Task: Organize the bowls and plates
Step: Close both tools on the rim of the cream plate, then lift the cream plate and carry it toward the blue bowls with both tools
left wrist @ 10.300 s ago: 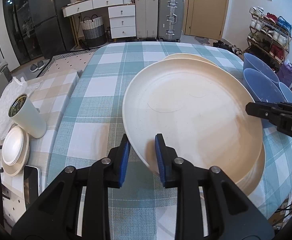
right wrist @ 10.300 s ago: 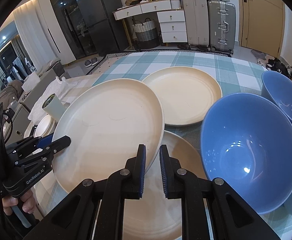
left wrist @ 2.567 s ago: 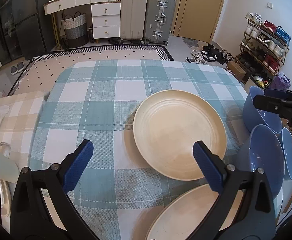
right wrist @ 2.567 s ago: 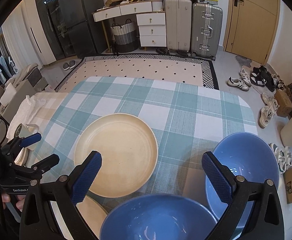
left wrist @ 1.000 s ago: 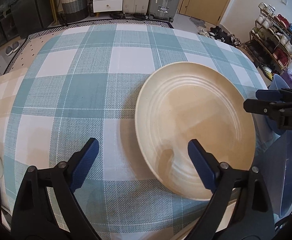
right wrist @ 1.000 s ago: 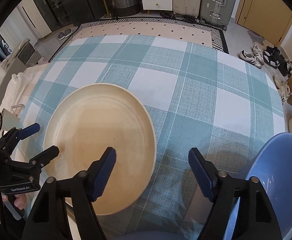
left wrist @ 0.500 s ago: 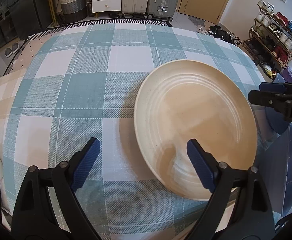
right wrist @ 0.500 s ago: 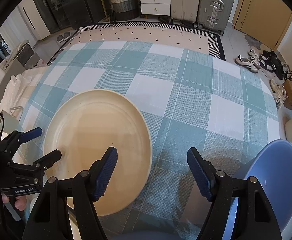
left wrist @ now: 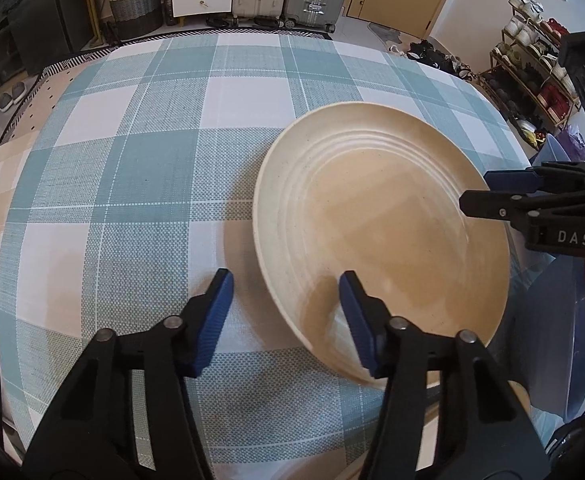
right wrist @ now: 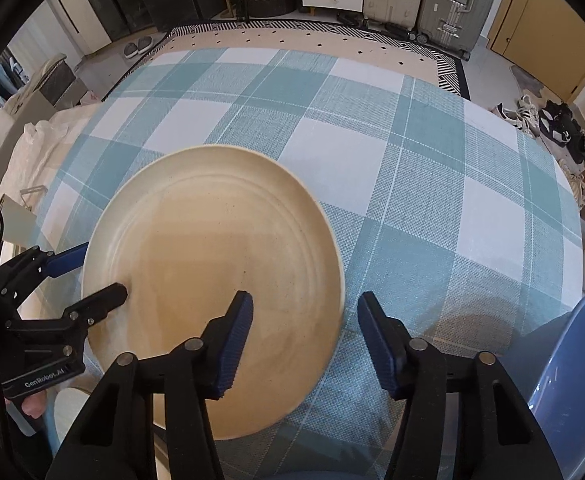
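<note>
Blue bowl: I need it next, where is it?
The blue bowl sits at the right wrist view's lower right, right of the cream plate.

Two printed labels could be read, both in pale lettering on black gripper bodies. In the left wrist view, the right gripper (left wrist: 488,192) reached in from the right edge, and its body bore the capitals "DAS", the word cut off there by the picture's border. In the right wrist view, the left gripper (right wrist: 92,276) came in from the lower left, and along the side of its body ran the brand "GenRobot.AI", set on a slant. No other writing, number or sign was legible in either view; anything printed on the luggage and boxes in the background was too small and blurred to make out.
</note>
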